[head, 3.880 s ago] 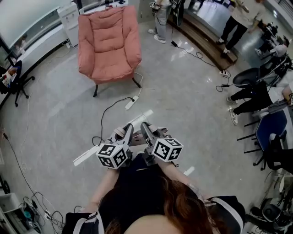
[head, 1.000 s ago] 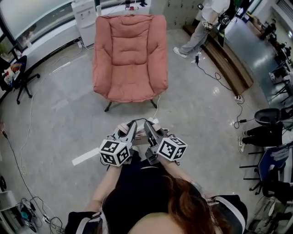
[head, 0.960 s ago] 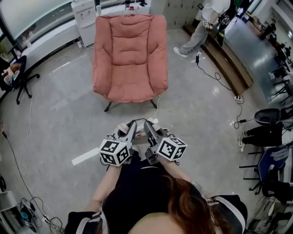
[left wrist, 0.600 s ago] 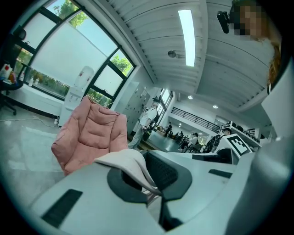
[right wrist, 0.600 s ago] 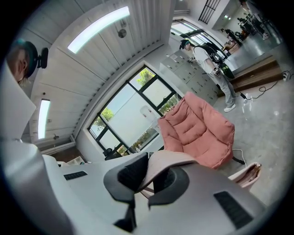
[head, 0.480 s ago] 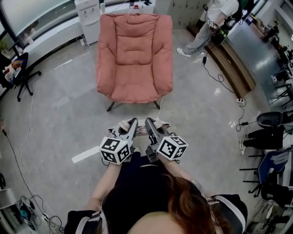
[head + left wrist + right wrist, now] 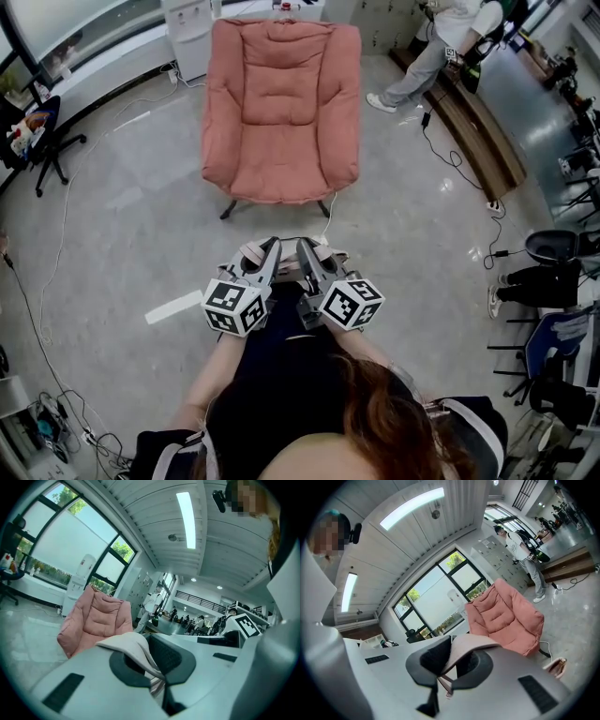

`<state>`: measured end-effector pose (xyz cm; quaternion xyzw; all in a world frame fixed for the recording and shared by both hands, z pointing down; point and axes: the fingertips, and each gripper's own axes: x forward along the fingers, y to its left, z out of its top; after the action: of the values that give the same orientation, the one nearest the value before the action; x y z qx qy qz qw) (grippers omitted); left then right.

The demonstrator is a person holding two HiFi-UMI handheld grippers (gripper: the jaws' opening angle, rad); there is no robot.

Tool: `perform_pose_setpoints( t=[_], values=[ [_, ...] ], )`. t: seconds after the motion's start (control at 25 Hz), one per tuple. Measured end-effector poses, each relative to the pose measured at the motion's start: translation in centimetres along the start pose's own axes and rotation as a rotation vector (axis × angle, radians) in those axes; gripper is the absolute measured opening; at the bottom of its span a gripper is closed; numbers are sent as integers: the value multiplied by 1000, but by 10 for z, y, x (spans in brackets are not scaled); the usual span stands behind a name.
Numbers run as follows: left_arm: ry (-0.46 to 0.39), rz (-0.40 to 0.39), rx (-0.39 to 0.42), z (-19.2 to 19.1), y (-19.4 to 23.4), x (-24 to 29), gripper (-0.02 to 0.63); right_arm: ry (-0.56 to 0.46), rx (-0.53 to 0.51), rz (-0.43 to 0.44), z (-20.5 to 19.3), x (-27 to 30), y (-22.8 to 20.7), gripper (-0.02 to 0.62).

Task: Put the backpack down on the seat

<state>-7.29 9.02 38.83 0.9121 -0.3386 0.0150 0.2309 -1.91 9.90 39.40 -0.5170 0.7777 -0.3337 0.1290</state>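
You stand facing the salmon-pink cushioned armchair (image 7: 281,103), with the left gripper (image 7: 266,251) and right gripper (image 7: 306,249) held side by side in front of your chest. The left gripper's fingers are clamped on a pale beige fabric strap (image 7: 133,645). The right gripper's fingers are clamped on a matching beige strap (image 7: 474,644). These look like the backpack's shoulder straps, but the bag's body shows in no view, so you cannot tell where it hangs.

The seat cushion is bare and nothing has been set down. By that reckoning the whole placing is left: close the gap, bring the bag forward, lower it onto the cushion and let go.

The grey polished floor (image 7: 122,244) lies open between you and the chair's near edge. A white cable (image 7: 327,208) trails from beside the chair's near right leg towards your grippers and could catch a foot. A strip of white floor tape (image 7: 173,307) lies flat at your near left.

The chair's padded sides rise to the left and right of the seat, so the near edge gives the widest way in. A white floor-standing unit (image 7: 192,23) stands just behind the chair at far left. A black office chair (image 7: 42,141) at far left, and a long wooden bench (image 7: 478,131) with a standing person (image 7: 441,42) at far right, are well apart from the seat.
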Motion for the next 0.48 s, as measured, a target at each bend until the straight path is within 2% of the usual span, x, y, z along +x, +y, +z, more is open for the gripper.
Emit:
perform_pose_setpoints(
  t=[0.08, 0.24, 0.48],
  values=[
    [-5, 8, -6, 0, -1, -4, 18, 5, 13, -1, -2, -3, 2, 34],
    [2, 18, -68, -7, 3, -13, 18, 34, 57, -1, -12, -4, 6, 34],
    [11, 11, -72, -11, 8, -10, 18, 20, 44, -1, -14, -1, 3, 34]
  ],
)
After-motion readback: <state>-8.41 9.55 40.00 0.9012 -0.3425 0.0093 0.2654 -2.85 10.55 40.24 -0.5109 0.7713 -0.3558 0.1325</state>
